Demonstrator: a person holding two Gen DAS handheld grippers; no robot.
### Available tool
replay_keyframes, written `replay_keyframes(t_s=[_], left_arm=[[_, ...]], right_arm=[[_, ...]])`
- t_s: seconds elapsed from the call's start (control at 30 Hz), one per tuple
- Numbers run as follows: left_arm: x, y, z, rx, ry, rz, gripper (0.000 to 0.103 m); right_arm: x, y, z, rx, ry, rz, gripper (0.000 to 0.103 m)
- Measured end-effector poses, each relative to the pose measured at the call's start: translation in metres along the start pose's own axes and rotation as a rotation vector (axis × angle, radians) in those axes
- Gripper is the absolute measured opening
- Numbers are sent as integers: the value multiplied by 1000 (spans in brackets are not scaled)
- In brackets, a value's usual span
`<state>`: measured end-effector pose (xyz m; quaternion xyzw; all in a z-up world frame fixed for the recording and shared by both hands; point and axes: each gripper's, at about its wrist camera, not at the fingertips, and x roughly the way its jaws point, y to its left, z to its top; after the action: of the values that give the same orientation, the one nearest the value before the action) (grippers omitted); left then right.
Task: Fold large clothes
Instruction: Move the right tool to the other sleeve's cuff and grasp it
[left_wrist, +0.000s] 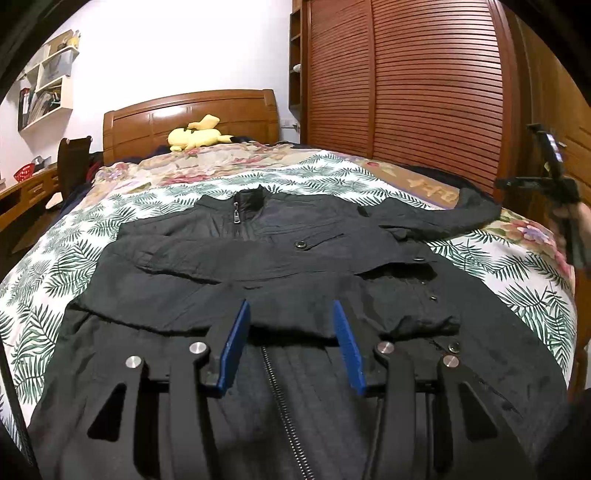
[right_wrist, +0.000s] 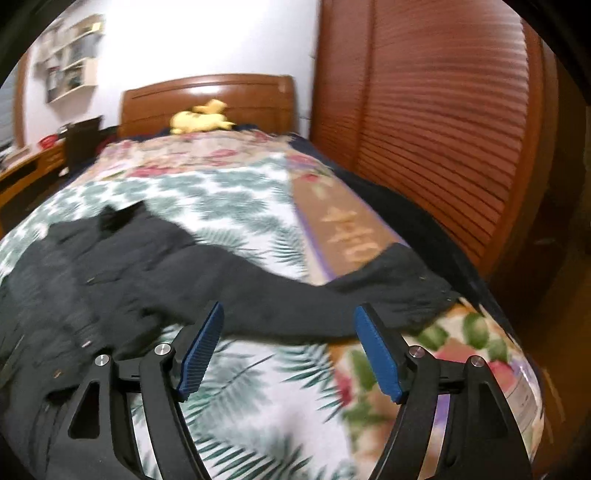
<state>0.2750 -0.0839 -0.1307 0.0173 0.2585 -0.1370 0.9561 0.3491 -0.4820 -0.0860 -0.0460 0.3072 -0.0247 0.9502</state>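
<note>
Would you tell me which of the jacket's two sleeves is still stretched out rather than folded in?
The sleeve on the wardrobe side lies stretched across the bedspread; the other is folded over the jacket chest.

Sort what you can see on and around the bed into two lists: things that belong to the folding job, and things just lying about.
Belongs to the job:
black jacket
its outstretched sleeve
left tool, open
right tool, open

Just lying about:
yellow plush toy
leaf-print bedspread
wooden headboard
wall shelves
slatted wardrobe doors
</note>
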Motion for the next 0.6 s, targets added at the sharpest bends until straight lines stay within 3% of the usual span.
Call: replay_keyframes(t_s=[0.3,0.5,0.6], left_arm=[[2,-2,0,11,20,-27,46],[3,-2,-1,6,32,-38,46],[3,-2,-1,6,35,-39,46]], right_arm=[[79,-77,2,177,162,-183,76],[115,-113,-16,347,307,-206,76],[114,-114,-15,358,319,-196,75]])
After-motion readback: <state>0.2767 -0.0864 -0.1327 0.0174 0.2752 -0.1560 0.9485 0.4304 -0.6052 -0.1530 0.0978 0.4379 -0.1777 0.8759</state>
